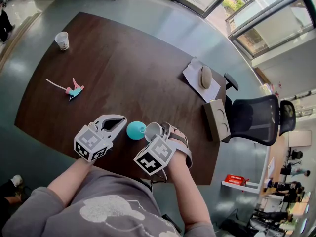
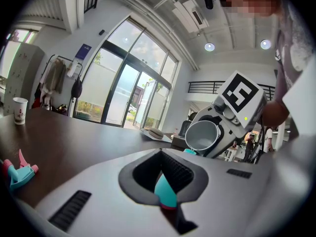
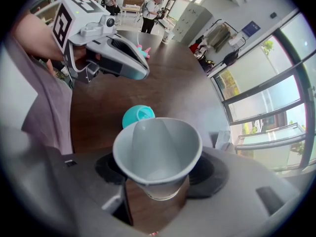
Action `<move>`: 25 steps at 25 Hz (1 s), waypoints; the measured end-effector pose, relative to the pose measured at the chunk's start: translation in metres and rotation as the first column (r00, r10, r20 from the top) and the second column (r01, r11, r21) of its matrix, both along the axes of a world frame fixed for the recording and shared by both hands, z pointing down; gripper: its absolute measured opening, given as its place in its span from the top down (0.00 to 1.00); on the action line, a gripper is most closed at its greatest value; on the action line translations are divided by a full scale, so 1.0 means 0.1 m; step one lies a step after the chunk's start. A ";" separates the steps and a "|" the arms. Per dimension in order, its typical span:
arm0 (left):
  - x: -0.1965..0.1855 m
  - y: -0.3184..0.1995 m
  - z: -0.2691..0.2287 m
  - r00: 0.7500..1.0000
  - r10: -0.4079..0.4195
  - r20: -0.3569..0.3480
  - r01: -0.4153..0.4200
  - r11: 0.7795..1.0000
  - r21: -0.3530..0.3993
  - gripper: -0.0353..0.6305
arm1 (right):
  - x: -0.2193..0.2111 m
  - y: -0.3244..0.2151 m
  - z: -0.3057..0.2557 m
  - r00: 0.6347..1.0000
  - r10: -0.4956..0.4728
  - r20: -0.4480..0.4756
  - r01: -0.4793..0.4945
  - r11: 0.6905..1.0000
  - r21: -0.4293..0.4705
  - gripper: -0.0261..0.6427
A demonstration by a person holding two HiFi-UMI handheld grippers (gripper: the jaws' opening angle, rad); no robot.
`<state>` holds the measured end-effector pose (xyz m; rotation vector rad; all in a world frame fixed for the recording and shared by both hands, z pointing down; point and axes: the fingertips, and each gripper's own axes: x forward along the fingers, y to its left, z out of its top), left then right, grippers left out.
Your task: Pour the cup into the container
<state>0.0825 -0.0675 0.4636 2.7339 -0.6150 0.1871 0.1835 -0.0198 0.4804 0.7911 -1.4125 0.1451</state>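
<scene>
Closest to the camera are two arms in grey sleeves (image 1: 59,209), and each hand holds a tool over the dark brown tabletop (image 1: 128,68).

The right tool (image 1: 160,135) is pinching the grey cup (image 1: 152,130) on its sides. The cup is tipped over, and its open mouth points down and to the left. The teal container (image 1: 136,130) sits on the tabletop just beside the cup's rim and partly under it. It is round and stands between the two tools.

The left tool (image 1: 118,121) is just to the left of the container. It points almost flat across the tabletop. Its two jaws are pressed together at the tips, and there is a dark hole between them farther back. A thin teal bit shows in that hole. I cannot tell what it is.

Farther off on the left lies a pink and teal toy (image 1: 74,89). On the right, at the table's edge, there is a tan box (image 1: 217,118) with two round dips in it. A black chair (image 1: 256,120) stands beside it. Past the box lies a sheet of paper (image 1: 193,73) with a tan oval thing (image 1: 205,77) on top. Far away, near the left corner, a white paper cup (image 1: 61,40) stands upright.
</scene>
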 end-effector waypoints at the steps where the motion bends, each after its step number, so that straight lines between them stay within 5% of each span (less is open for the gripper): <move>1: 0.01 0.00 0.00 1.000 0.001 0.000 -0.001 1.000 -0.002 0.94 | 0.00 0.00 0.00 1.000 -0.001 0.000 0.001 1.000 0.000 0.52; 16: 0.04 -0.01 0.03 1.000 -0.001 -0.003 0.001 1.000 -0.011 0.94 | -0.02 -0.02 0.00 1.000 -0.012 0.014 0.012 1.000 0.006 0.52; 25: 0.05 -0.01 0.02 1.000 -0.001 0.001 0.001 1.000 -0.009 0.94 | -0.09 -0.04 -0.05 0.982 0.048 0.180 -0.056 0.998 0.041 0.52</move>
